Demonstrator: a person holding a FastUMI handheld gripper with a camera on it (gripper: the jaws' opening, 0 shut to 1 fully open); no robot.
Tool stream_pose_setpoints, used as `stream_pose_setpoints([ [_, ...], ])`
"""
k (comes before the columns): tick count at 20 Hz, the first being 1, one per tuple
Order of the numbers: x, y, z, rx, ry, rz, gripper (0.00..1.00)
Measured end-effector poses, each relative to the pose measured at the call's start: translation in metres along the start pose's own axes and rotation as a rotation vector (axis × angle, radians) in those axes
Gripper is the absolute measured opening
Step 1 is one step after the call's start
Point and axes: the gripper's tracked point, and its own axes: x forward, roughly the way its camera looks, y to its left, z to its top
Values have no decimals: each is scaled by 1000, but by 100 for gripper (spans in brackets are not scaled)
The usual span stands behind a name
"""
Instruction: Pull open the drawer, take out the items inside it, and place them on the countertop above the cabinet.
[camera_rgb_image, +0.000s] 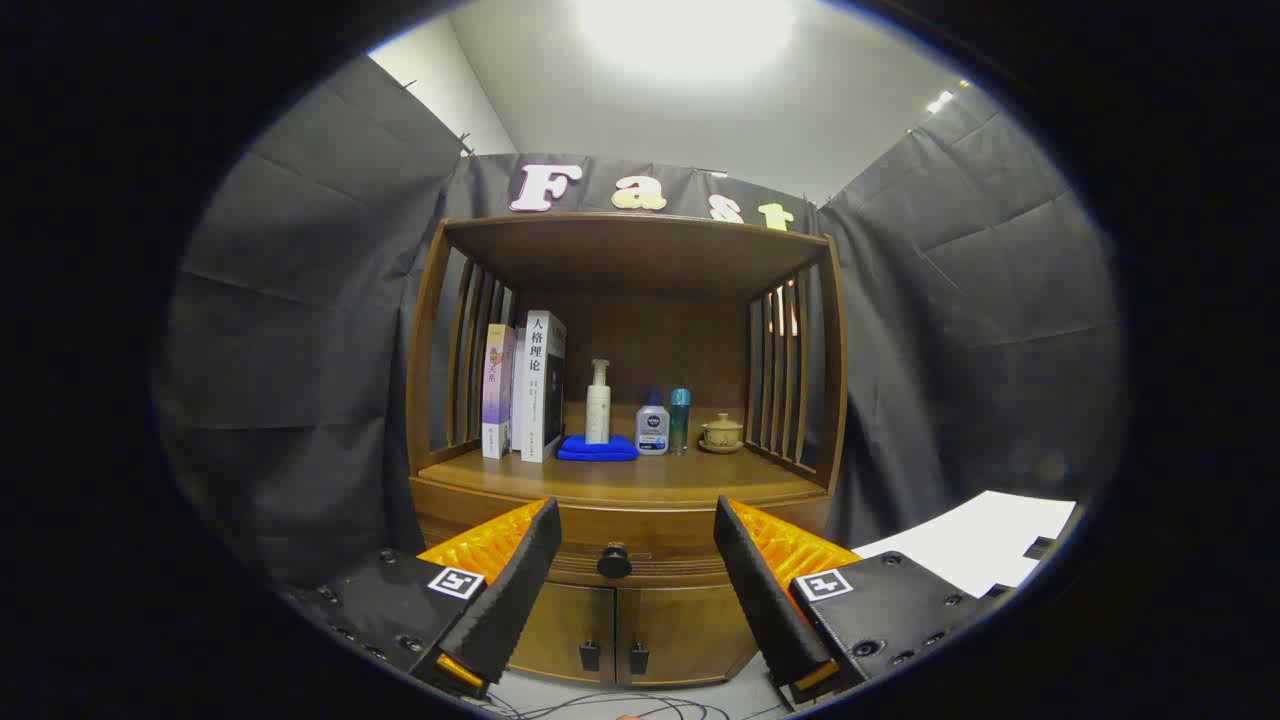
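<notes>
Straight ahead of the gripper (632, 560), a wooden cabinet (625, 470) is standing against the dark booth cloth, and its drawer (620, 545) is sitting closed just under the countertop (630, 480); the round dark knob (614, 561) is lying between the two fingers but well beyond their tips, so nothing is being touched yet. The fingers are standing wide apart and are holding nothing. On the far part of the countertop, books (528, 390) are standing at the left, a blue cloth (597, 449) is lying beside them with a white pump bottle (598, 402) on or just behind it, then a small bottle (652, 428), a teal bottle (680, 419) and a lidded cup (722, 432) at the right; the near strip of the top is looking bare. Below the drawer, two doors (615, 635) are showing small handles. The step in hand appears to be the approach to the knob; doing it well probably means keeping the knob centred between the fingers, going in level, closing on it squarely, then pulling straight back so the drawer is not twisting. What the drawer is holding cannot be told while it is closed.
</notes>
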Motion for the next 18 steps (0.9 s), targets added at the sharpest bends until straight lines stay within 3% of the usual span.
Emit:
stream_pose_setpoints([
  [18,15,2,8,38,-29,-17,97],
])
